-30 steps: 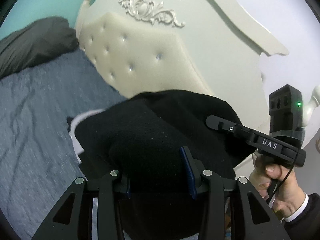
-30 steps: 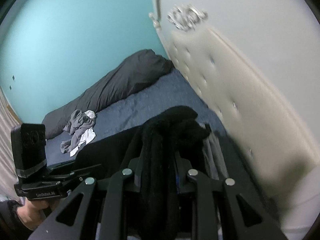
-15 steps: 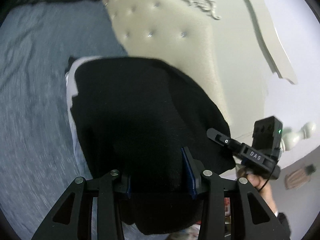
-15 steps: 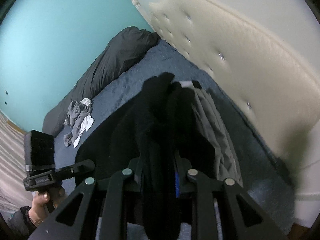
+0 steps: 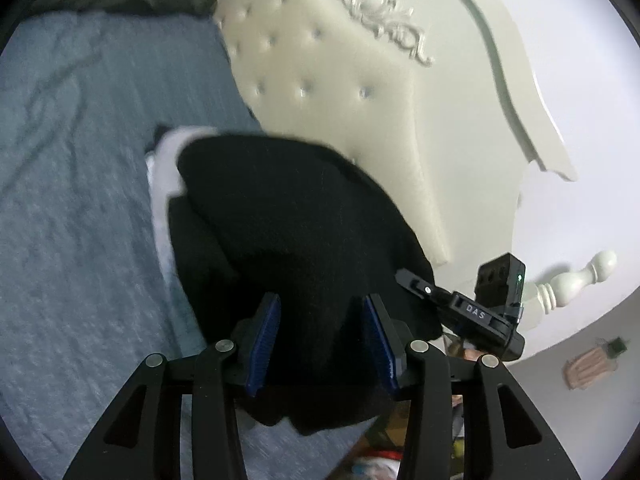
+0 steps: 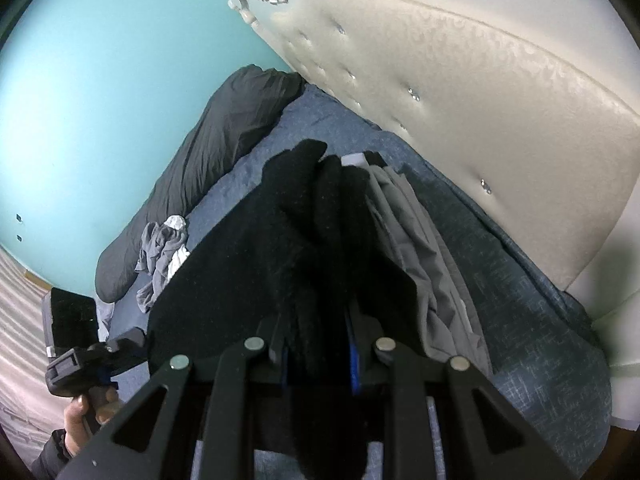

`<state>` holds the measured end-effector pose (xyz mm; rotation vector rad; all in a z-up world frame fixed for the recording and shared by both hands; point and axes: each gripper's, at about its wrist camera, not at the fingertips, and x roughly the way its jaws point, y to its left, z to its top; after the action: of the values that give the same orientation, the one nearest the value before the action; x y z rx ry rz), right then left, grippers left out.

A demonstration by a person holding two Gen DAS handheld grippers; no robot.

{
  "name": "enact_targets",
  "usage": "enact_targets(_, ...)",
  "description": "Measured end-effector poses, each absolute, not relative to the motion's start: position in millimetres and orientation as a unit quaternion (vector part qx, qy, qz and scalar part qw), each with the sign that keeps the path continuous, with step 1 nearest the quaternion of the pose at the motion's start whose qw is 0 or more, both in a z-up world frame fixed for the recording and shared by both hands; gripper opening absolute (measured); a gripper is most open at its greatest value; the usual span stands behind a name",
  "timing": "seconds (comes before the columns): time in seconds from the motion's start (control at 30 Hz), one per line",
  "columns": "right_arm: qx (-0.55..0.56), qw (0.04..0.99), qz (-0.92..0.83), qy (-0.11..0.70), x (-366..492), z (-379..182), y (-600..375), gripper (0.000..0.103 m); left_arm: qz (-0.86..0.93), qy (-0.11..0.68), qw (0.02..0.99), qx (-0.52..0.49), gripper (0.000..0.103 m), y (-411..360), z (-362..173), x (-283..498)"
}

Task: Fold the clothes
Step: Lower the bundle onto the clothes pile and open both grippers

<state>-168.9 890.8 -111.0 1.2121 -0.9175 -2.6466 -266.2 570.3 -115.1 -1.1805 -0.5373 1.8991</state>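
Note:
A thick black fleece garment [image 5: 288, 220] hangs bunched between both grippers, low over the blue bedspread [image 5: 80, 200]. My left gripper [image 5: 320, 332] is shut on one edge of it, the fabric filling the gap between the blue pads. My right gripper [image 6: 318, 344] is shut on a narrower bunch of the same black garment [image 6: 280, 260]. Each gripper shows in the other's view, the right gripper [image 5: 460, 304] at the garment's right edge, the left gripper [image 6: 80, 352] at lower left in a hand. A folded grey garment [image 6: 424, 248] lies under and beside the black one; its pale edge [image 5: 164, 184] peeks out.
The cream tufted headboard [image 6: 480, 80] runs close along the right of the bed. A dark grey rolled duvet [image 6: 224, 152] lies along the teal wall. A crumpled grey and white clothes heap [image 6: 164, 248] sits beside it. A white bedpost [image 5: 576, 280] stands at the bed corner.
Both grippers have sunk toward the bed with the black garment and rolled. The garment now hangs lower, over the folded grey clothes beside the headboard.

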Motion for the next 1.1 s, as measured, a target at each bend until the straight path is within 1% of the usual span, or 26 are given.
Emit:
enact_targets(0.1, 0.39, 0.044, -0.869, -0.3, -170, -107, 893, 0.02, 0.774, -0.182, 0.411, -0.445, 0.047, 571, -104, -263)
enact_targets(0.2, 0.395, 0.04, -0.866, -0.305, -171, -115, 894, 0.02, 0.779, -0.173, 0.418, -0.434, 0.047, 579, -98, -265)
enact_targets(0.4, 0.39, 0.036, -0.864, -0.317, -166, -134, 899, 0.02, 0.775, -0.146, 0.431, -0.439, 0.046, 604, -102, -264)
enact_targets(0.47, 0.386, 0.032, -0.865, -0.32, -163, -135, 902, 0.022, 0.775, -0.142, 0.426, -0.445, 0.046, 609, -108, -264)
enact_targets(0.57, 0.378, 0.017, -0.881, -0.283, -158, -121, 901, 0.031, 0.776, -0.137, 0.423, -0.447, 0.046, 612, -114, -262)
enact_targets(0.7, 0.355, -0.006, -0.91, -0.215, -149, -92, 889, 0.031, 0.779, -0.133, 0.416, -0.449, 0.047, 613, -118, -262)
enact_targets(0.83, 0.31, 0.007, -0.931, -0.192, -141, -63, 876, 0.031, 0.783, -0.124, 0.411, -0.45, 0.047, 613, -119, -264)
enact_targets(0.97, 0.321, 0.043, -0.933, -0.154, -153, -60, 849, 0.014, 0.785, -0.12, 0.408, -0.45, 0.047, 616, -120, -265)
enact_targets(1.1, 0.35, 0.029, -0.925, -0.147, -169, -86, 843, 0.008, 0.789, -0.102, 0.402, -0.453, 0.047, 619, -124, -266)
